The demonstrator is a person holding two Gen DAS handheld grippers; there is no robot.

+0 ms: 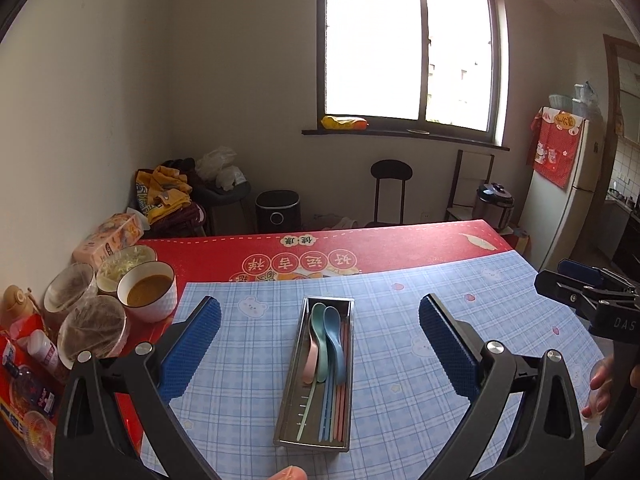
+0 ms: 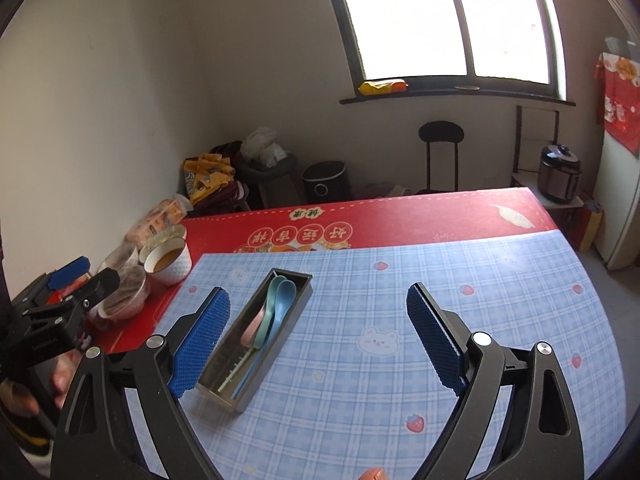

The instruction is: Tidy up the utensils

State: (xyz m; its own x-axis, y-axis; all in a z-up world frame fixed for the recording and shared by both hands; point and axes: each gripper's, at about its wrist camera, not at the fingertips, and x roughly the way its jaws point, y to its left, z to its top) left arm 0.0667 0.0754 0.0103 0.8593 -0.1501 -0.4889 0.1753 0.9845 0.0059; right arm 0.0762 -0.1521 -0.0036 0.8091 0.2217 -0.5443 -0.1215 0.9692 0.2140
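A long metal tray (image 1: pixel 289 364) is being seen lying flat on the blue checked mat (image 1: pixel 420 360). Inside the tray, three spoons are being kept side by side: a pink spoon (image 1: pixel 311 360), a green spoon (image 1: pixel 319 328) and a blue spoon (image 1: pixel 335 340). Their bowls are being pointed toward the far end of the tray. Thin chopsticks (image 1: pixel 334 412) in green, blue and pink are being seen next to them, running along the near half of the tray.

The left gripper (image 1: pixel 320 344) is being held above the table with its jaws wide apart. Nothing is being squeezed between its blue pads (image 1: pixel 196 344). The tray is being seen in the gap between them, but it is not being touched.

The right gripper (image 2: pixel 318 340) is being held with its jaws wide apart too, and nothing is being gripped. From this side the tray (image 2: pixel 276 332) is being seen just beside the left pad.

The mat is being laid over a red tablecloth (image 1: pixel 400 248). At the left edge, a white bowl of brown sauce (image 1: pixel 149 294) is being seen near two covered bowls (image 1: pixel 92 328).
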